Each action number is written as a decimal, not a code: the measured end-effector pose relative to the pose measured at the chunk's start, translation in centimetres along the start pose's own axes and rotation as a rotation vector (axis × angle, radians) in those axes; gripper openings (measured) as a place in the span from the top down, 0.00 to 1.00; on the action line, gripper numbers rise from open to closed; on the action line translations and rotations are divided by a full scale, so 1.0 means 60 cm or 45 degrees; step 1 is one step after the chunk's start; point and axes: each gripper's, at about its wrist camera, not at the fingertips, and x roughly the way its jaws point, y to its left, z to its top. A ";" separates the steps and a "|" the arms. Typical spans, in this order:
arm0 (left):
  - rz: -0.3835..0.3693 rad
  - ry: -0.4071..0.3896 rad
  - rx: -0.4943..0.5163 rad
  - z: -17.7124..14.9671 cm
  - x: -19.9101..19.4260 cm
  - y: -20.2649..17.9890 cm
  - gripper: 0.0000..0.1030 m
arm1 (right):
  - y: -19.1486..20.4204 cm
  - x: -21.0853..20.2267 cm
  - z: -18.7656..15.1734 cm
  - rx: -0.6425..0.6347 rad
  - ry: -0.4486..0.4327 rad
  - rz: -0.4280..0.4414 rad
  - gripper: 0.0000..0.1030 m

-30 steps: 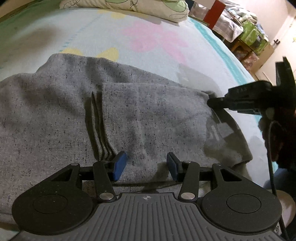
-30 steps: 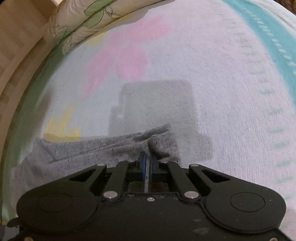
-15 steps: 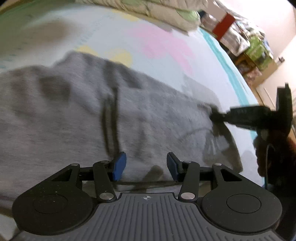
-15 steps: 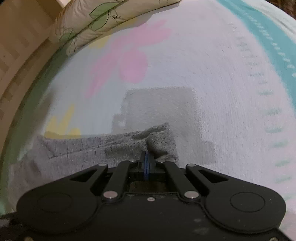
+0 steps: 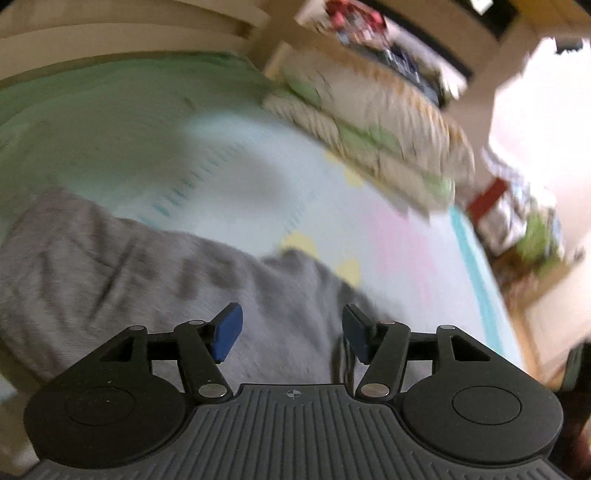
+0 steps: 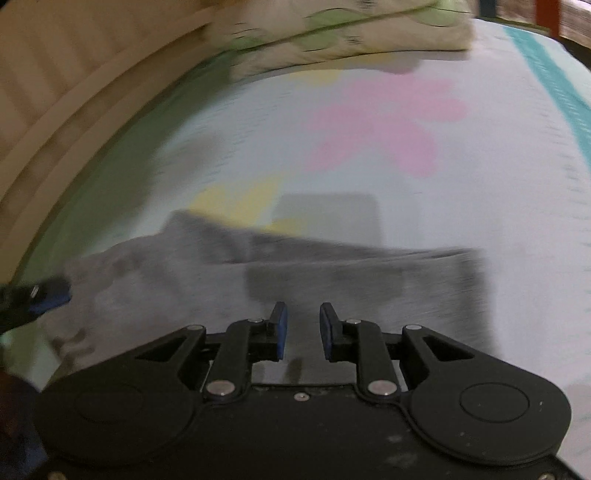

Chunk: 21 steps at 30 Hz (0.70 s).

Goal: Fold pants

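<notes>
Both grippers — left (image 5: 291, 334), right (image 6: 303, 330) — hover over the pants (image 6: 332, 280) on the bed (image 6: 480, 184), jaws opening with nothing between them, likely letting a fold settle

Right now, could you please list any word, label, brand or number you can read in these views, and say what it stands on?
No text can be read in either view.
left gripper body: a small crosshair mark, no letters.
Shelf clutter behind the bed: possible labels, too blurred to read.
Sheet, pillows and grey pants: patterns only, no writing.
</notes>
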 end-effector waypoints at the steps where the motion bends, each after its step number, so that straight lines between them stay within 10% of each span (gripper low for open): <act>1: -0.013 -0.041 -0.050 0.002 -0.010 0.011 0.44 | 0.022 0.001 -0.007 -0.019 0.002 0.015 0.78; 21: -0.083 -0.341 -0.559 -0.001 -0.080 0.130 0.43 | 0.292 -0.028 -0.081 -0.182 -0.084 0.138 0.77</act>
